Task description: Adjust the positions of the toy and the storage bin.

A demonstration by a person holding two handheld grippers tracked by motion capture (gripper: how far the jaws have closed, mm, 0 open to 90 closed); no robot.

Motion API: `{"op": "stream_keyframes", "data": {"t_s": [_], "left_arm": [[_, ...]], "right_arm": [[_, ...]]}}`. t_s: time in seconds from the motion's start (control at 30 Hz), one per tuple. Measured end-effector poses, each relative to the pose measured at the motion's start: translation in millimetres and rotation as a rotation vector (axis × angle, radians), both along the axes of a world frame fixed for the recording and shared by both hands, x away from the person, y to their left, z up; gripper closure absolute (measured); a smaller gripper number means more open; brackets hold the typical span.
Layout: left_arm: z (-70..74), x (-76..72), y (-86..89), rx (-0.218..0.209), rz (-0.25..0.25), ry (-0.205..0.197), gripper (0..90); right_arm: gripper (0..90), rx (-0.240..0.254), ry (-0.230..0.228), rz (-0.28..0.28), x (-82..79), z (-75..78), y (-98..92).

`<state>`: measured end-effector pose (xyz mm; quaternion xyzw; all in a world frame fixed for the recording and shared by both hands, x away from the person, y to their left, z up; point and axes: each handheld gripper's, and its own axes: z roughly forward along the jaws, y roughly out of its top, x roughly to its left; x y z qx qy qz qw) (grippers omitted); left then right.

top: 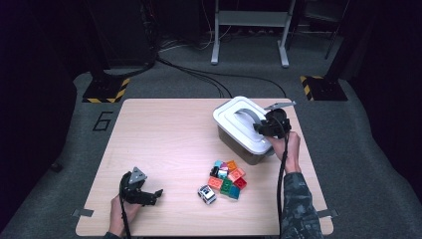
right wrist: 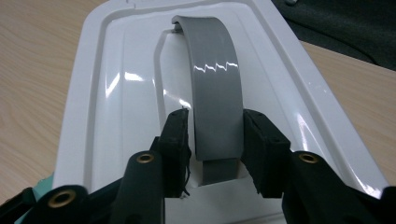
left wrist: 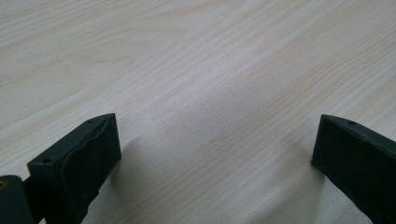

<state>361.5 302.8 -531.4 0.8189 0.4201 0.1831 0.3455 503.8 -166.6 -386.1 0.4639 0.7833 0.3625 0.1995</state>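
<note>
A clear storage box with a white lid (top: 234, 117) stands at the table's right. A grey arched handle (top: 252, 115) crosses the lid. My right gripper (top: 263, 128) reaches over the lid's near end. In the right gripper view the grey handle (right wrist: 215, 84) runs up between my jaws, and my right gripper (right wrist: 215, 140) is shut on it, black pads against both of its edges, just above the white lid (right wrist: 116, 93). My left gripper (top: 152, 195) rests at the front left of the table. My left gripper (left wrist: 215, 149) stands open over bare wood, nothing between its jaws.
A cluster of coloured bricks (top: 228, 178) lies in front of the box, with a small white toy car (top: 207, 194) beside it. The wooden table (top: 164, 139) spreads out left of the box. Cables and stands sit on the floor beyond the table's far edge.
</note>
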Motion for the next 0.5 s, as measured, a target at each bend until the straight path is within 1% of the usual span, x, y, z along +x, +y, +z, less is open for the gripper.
{"op": "stream_keyframes", "data": {"t_s": [0.03, 0.1, 0.13, 0.17, 0.3, 0.33, 0.5], "left_arm": [[0.0, 0.0, 0.0, 0.0, 0.0, 0.0, 0.8], [0.0, 0.0, 0.0, 0.0, 0.0, 0.0, 0.8], [0.0, 0.0, 0.0, 0.001, -0.001, 0.0, 0.8], [0.0, 0.0, 0.0, 0.0, 0.0, 0.0, 0.8], [0.0, 0.0, 0.0, 0.001, 0.0, 0.0, 0.8], [0.0, 0.0, 0.0, 0.001, 0.0, 0.0, 0.8], [0.1, 0.0, 0.1, 0.003, -0.002, -0.001, 0.8]], "right_arm": [[65.6, 0.003, 0.008, -0.011, -0.6, 0.4, -0.1], [66.2, -0.004, 0.007, -0.017, -1.4, 0.6, 0.8], [66.4, -0.017, -0.002, -0.011, -1.4, 0.7, 1.3], [66.7, -0.021, 0.002, -0.014, -2.4, 1.0, 2.4], [67.1, -0.026, 0.015, -0.021, -4.6, 2.4, 5.0], [67.1, -0.033, 0.015, -0.019, -5.2, 2.8, 5.7], [67.2, -0.038, 0.023, -0.027, -8.4, 3.8, 7.3]]}}
